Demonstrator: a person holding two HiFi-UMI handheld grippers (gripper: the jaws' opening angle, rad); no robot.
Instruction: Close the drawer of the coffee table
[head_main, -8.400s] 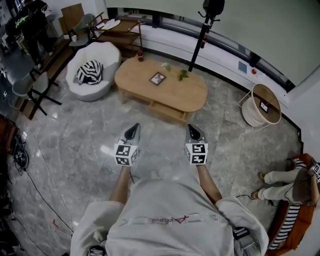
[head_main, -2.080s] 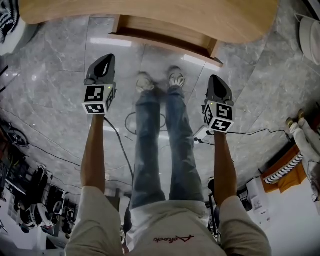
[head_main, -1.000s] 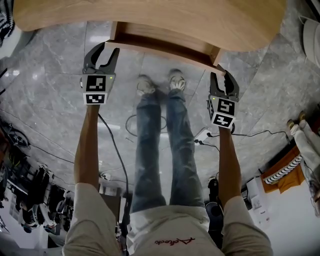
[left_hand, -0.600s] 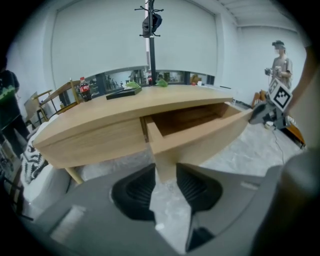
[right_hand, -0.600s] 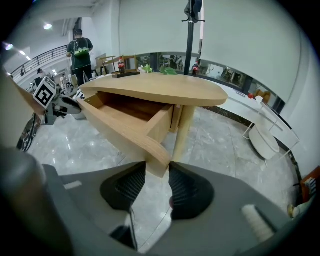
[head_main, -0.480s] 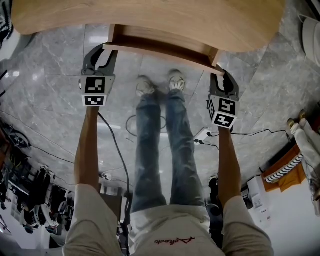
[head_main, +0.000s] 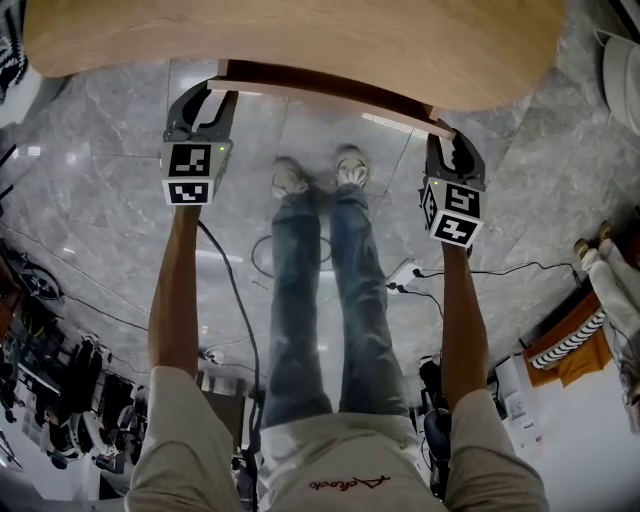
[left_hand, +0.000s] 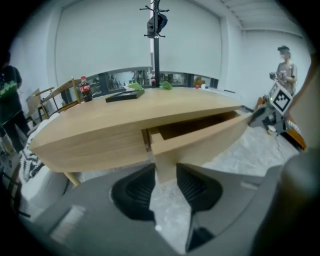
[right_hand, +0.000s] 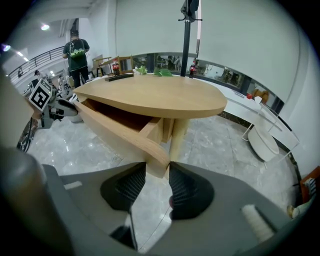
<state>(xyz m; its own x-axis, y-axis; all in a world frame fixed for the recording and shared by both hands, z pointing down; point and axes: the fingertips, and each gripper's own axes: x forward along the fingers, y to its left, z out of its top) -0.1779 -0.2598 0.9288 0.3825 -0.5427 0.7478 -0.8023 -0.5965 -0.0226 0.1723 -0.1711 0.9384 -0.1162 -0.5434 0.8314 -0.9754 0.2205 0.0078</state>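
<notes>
The coffee table's wooden top (head_main: 300, 35) fills the top of the head view. Only a narrow strip of the drawer front (head_main: 330, 88) shows beyond its edge. My left gripper (head_main: 208, 92) is shut on the left end of the drawer front (left_hand: 200, 137), whose corner sits pinched between both ribbed pads (left_hand: 137, 187). My right gripper (head_main: 447, 138) is shut on the right end of the drawer front (right_hand: 120, 132), the rounded corner squeezed between its pads (right_hand: 182, 187). The gripper views show the drawer part way out, with its dark inside visible.
The person's legs and shoes (head_main: 310, 175) stand on the marble floor between the two arms, over a cable (head_main: 260, 250). A black coat stand (left_hand: 156, 30), a cola bottle (left_hand: 84, 89) and a flat dark object are behind or on the table. A white round basket (head_main: 622, 70) stands at the right.
Both grippers have closed on the ends of the drawer front and moved toward the table. The drawer has slid further under the tabletop; less of it shows.
</notes>
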